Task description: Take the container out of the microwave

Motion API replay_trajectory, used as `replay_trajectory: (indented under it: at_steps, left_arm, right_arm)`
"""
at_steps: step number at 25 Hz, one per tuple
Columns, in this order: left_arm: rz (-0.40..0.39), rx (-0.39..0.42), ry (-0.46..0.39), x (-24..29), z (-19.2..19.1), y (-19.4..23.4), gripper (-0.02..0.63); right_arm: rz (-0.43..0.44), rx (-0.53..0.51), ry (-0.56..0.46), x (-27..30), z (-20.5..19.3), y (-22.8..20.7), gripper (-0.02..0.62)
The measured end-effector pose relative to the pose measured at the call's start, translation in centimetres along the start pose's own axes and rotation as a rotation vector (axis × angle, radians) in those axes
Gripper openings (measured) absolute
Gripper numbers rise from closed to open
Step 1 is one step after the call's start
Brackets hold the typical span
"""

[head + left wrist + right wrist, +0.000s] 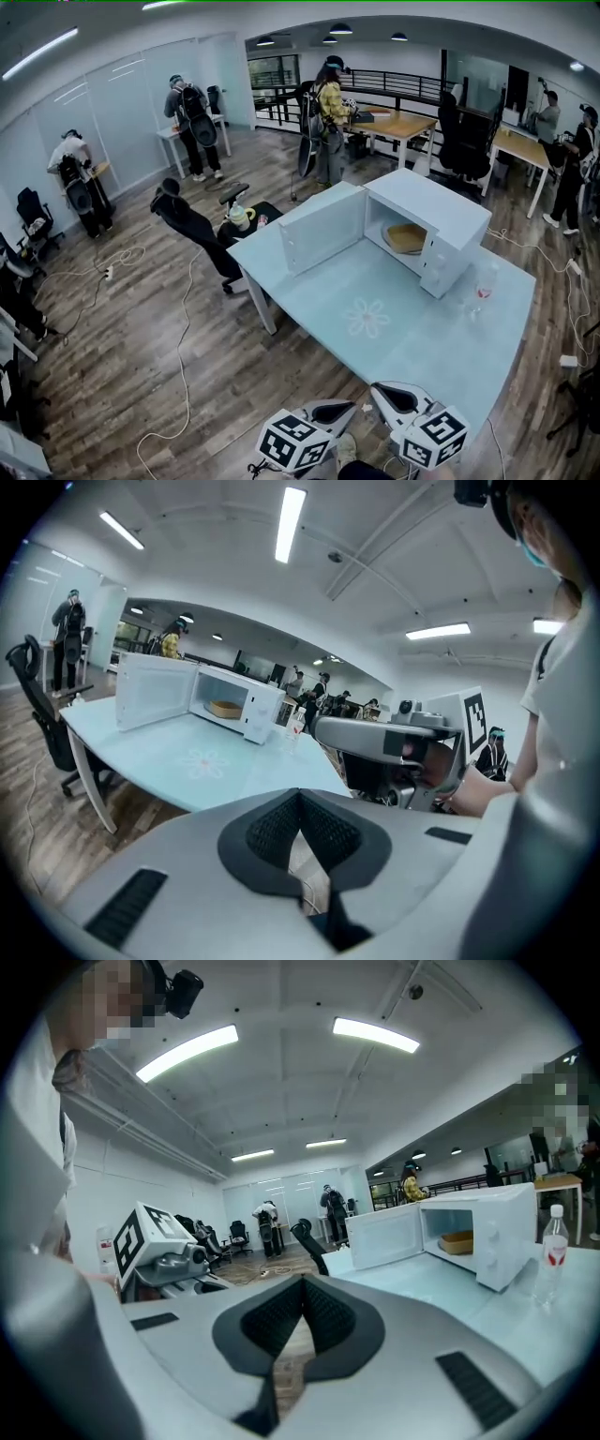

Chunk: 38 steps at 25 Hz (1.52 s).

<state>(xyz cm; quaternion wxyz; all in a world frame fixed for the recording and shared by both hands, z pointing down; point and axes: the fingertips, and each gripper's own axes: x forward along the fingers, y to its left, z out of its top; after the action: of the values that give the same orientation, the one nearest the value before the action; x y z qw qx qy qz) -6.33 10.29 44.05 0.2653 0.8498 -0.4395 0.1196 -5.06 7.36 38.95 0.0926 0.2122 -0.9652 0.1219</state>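
left gripper [351, 407] and right gripper [377, 390] are both pinched closed with nothing between the jaws, side by side and well short of the microwave [441, 217], pointing toward it. the microwave's door [319, 230] stands swung open to its left. the tan container [405, 237] lies inside the microwave. a clear bottle [483, 286] stands just right of the microwave, which stands on a pale blue table [375, 352].

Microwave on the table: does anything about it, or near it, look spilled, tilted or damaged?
Nothing stands out. The microwave stands upright on the table, its door swung wide open. The container sits level inside, and the bottle beside it is upright. No spill shows.
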Motion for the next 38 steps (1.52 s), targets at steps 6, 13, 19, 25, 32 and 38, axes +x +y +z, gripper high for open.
replay_trajectory:
  at_steps: [6, 13, 19, 25, 32, 38]
  left_arm:
    - [0.054, 0.046, 0.018, 2.4, 3.8, 5.1, 0.014]
    - [0.08, 0.034, 0.014, 7.8, 7.3, 8.8, 0.014]
    - [0.024, 0.053, 0.033, 12.1, 9.8, 9.3, 0.014]
    - [-0.078, 0.081, 0.084, 16.4, 10.6, 9.0, 0.014]
    - [-0.191, 0.081, 0.131, 20.6, 12.5, 12.3, 0.014]
    - [-0.274, 0.1, 0.181, 23.7, 15.4, 17.2, 0.014]
  right_arm:
    - [-0.002, -0.008, -0.042, 3.9, 3.3, -6.8, 0.009]
    - [0.034, -0.018, -0.057, 6.3, 4.8, -12.0, 0.01]
    - [-0.004, 0.013, -0.044, 6.5, 4.6, -15.0, 0.011]
    - [-0.073, 0.045, -0.036, 6.2, 4.3, -18.6, 0.009]
    - [-0.233, 0.093, -0.003, 8.1, 4.2, -24.8, 0.009]
    - [-0.344, 0.118, 0.0, 11.8, 5.9, -29.4, 0.011]
